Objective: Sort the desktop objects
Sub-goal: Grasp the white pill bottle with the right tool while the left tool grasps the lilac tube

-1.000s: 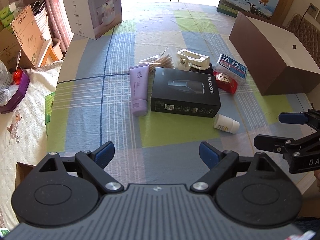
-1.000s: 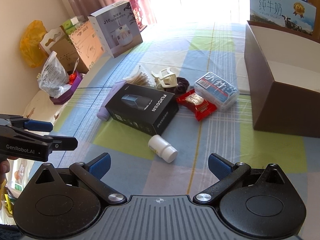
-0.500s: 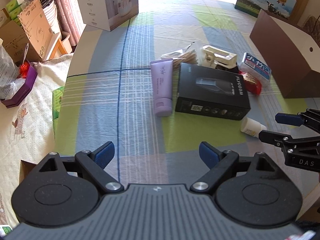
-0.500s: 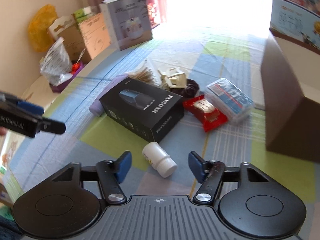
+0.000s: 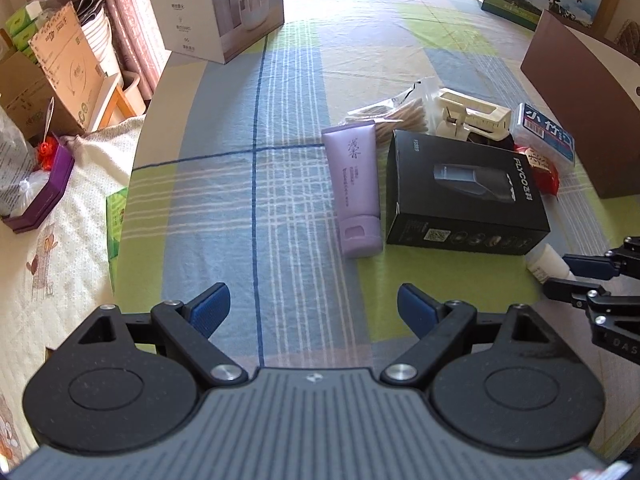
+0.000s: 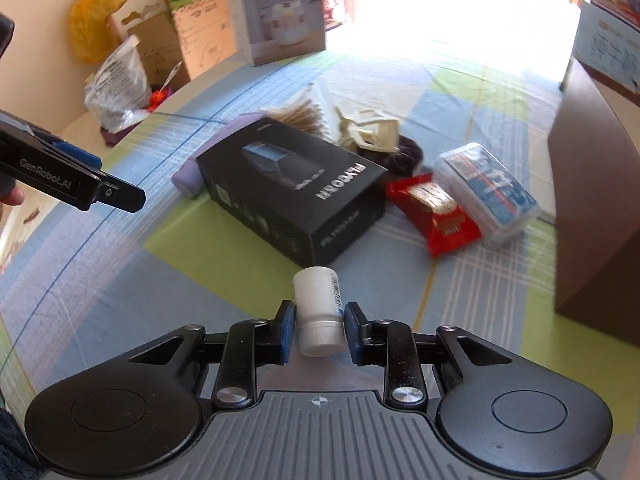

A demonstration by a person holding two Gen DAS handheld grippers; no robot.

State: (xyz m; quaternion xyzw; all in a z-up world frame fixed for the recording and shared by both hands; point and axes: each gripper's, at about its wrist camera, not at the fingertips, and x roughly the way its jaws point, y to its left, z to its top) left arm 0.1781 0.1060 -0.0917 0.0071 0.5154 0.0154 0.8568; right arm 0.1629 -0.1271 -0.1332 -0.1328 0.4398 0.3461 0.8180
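1. Right now my right gripper (image 6: 316, 330) has its two blue pads pressed against the sides of a small white bottle (image 6: 319, 312), which lies on its side on the checked tablecloth (image 5: 248, 200), cap toward the camera.
2. My left gripper (image 5: 314, 308) hovers over bare cloth with its jaws spread wide and nothing between them.
3. Just beyond the bottle sits a black box (image 6: 296, 192) (printed with an electric shaver).
4. A lilac tube (image 5: 356, 184) lies beside the box's left edge, cap toward me.
5. Behind the box are a bag of cotton swabs (image 5: 396, 114) and a cream plastic clip (image 5: 472, 116).
6. To its right lie a red snack packet (image 6: 436, 212) and a clear blue-labelled case (image 6: 486, 192), near a tall brown box (image 6: 596, 208).
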